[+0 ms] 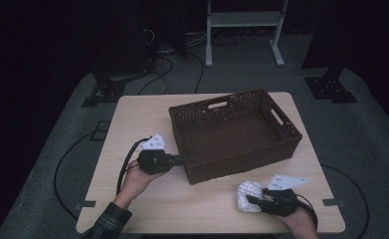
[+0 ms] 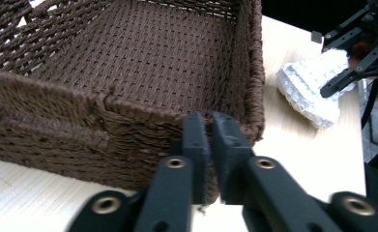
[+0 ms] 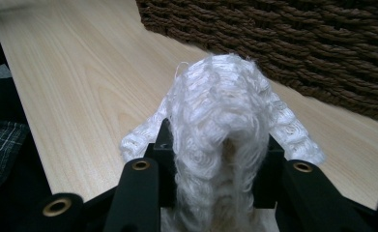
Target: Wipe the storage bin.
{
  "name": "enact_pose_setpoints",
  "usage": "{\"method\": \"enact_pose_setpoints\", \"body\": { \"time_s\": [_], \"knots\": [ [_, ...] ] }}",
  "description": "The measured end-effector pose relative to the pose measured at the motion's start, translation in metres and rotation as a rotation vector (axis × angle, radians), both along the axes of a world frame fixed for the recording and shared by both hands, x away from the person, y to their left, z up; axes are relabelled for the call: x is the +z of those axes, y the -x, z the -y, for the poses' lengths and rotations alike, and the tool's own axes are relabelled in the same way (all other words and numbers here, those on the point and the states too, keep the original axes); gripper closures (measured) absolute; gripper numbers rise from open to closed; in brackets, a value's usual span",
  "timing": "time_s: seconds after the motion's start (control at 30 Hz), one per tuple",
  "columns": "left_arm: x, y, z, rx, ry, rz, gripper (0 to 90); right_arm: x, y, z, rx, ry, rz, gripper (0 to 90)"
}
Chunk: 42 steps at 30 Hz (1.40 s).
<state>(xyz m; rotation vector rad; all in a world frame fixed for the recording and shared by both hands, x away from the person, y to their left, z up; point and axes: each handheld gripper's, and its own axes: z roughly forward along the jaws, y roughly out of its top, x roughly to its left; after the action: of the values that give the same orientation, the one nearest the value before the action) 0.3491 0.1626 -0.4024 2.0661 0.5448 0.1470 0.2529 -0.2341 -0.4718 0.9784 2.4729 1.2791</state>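
Observation:
A dark brown woven basket (image 1: 234, 160) stands on the light wooden table (image 1: 137, 119), nothing inside it. My left gripper (image 1: 180, 160) points level at the basket's near left corner, its tips against the outer wall (image 2: 56, 140). In the left gripper view its jaws (image 2: 210, 121) stand almost together, a thin slit between them and nothing in it. My right gripper (image 1: 255, 200) rests at the table's front right, shut on a crumpled white knitted cloth (image 1: 246, 193). The cloth (image 3: 220, 106) bulges up between its jaws (image 3: 218, 142) and drapes over them. The left gripper view also catches that cloth (image 2: 307, 84).
The basket (image 3: 298, 34) has cut-out handles in its end walls (image 1: 217, 104). Bare tabletop lies left of the basket and along the front edge (image 1: 192, 214). Beyond the table are cables on a grey floor (image 1: 182, 69), black stands and a white frame (image 1: 244, 20).

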Motion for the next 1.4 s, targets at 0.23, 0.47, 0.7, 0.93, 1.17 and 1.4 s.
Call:
{"method": "enact_pose_setpoints", "body": {
  "time_s": [0.23,0.47,0.7,0.93,1.17,1.4],
  "knots": [
    [-0.004,0.008,-0.007,0.002,0.018,-0.019,59.4,-0.001,-0.002,0.0,-0.001,-0.007,0.0,63.4],
    [-0.02,0.024,-0.004,0.023,-0.015,-0.012,35.2,0.0,0.0,0.001,-0.004,-0.005,0.008,63.4],
    [-0.038,0.027,0.002,0.05,-0.074,-0.012,20.9,0.001,0.0,0.001,-0.006,-0.005,0.011,63.4],
    [-0.056,0.022,0.01,0.082,-0.124,0.01,12.7,0.001,0.0,0.002,-0.007,-0.003,0.017,63.4],
    [-0.08,0.013,0.02,0.094,-0.188,-0.009,10.7,0.001,-0.001,0.002,-0.013,-0.001,0.015,63.4],
    [-0.09,0.009,0.029,0.097,-0.196,0.005,11.8,0.001,-0.002,0.005,-0.028,0.0,0.021,63.4]
  ]
}}
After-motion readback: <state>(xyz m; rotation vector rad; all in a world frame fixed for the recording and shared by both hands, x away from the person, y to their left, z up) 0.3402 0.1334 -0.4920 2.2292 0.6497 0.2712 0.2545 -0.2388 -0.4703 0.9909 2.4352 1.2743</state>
